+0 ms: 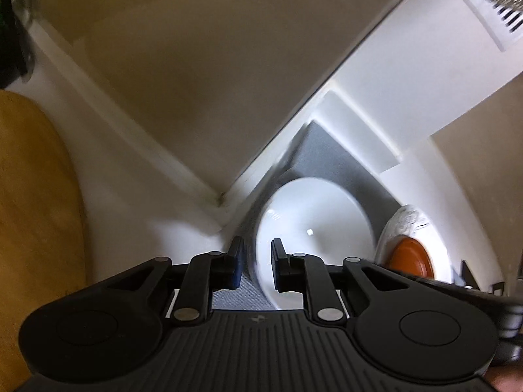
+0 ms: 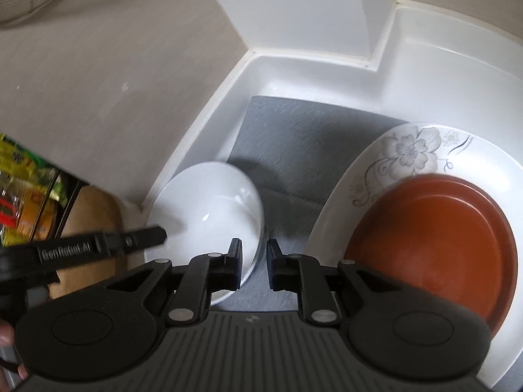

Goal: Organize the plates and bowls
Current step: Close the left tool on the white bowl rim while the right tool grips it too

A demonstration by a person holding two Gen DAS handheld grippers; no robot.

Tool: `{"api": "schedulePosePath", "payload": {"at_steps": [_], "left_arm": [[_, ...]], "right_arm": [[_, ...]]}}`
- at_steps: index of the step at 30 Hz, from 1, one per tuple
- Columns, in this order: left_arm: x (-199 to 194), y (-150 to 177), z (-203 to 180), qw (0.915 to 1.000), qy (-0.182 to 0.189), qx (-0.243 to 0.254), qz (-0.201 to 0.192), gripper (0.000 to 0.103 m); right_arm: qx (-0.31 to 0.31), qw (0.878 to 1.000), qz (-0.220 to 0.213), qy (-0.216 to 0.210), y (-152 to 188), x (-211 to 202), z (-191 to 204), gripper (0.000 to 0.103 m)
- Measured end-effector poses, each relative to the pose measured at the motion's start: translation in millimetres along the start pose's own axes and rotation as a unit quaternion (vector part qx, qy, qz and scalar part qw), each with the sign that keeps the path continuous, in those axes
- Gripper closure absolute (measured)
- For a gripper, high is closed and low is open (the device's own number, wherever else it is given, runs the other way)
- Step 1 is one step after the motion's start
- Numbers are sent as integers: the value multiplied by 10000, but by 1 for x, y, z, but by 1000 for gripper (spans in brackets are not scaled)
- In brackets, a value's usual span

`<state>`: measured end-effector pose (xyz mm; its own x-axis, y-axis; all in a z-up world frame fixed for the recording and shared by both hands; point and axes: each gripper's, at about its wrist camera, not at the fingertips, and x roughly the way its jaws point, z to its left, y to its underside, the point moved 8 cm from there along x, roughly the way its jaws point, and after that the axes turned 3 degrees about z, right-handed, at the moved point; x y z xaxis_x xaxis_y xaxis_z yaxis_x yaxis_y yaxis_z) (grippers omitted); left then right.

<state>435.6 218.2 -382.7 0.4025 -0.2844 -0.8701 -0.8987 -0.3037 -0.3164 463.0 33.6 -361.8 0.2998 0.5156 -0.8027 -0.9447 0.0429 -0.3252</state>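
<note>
- Left gripper (image 1: 257, 263) sits nearest, jaws narrow and clamped on the rim of the white bowl (image 1: 313, 228), which is tilted up on edge.
- Right gripper (image 2: 254, 261) is nearly closed with nothing between the pads; the bowl's rim is just beside its left finger (not gripped).
- The bowl rests on a grey mat (image 2: 294, 150) in a white tub (image 2: 425, 75).
- Further right, an orange plate (image 2: 441, 245) lies on a floral plate (image 2: 408, 153).
</note>
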Motion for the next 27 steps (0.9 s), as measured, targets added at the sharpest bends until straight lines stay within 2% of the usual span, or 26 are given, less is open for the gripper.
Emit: {"api": "schedulePosePath", "payload": {"at_steps": [2,5,7,9,12,16,23,24,26,27], "left_arm": [[7,3,0,10000,62,-32,69,94],[7,6,-7,9998,-31,189,51,94],[5,10,-11,9991,-169,384,49,94],[3,15,-11,9989,-121,439,116,93],[4,25,-4,9991,52,370,201,93],[10,20,1,9989,353,97,275,93],[12,19,17,9956,672,-462,454,90],[13,20,19,9952,692,-523,463,90],[14,21,20,9947,696,-615,439,90],[13,22,19,9954,664,-569,403,90]], "right_arm": [[2,10000,50,-36,1,5,2,85],[-246,9996,85,121,6,8,8,89],[-247,9995,204,63,13,8,9,92],[-302,9992,264,41,19,6,10,92],[-456,9987,237,41,26,5,12,92],[-103,9997,172,-127,24,5,9,88],[264,9992,93,-272,23,12,4,82],[320,9990,95,-287,24,14,3,82],[368,9990,68,-249,24,14,0,91],[328,9992,49,-243,25,13,1,92]]}}
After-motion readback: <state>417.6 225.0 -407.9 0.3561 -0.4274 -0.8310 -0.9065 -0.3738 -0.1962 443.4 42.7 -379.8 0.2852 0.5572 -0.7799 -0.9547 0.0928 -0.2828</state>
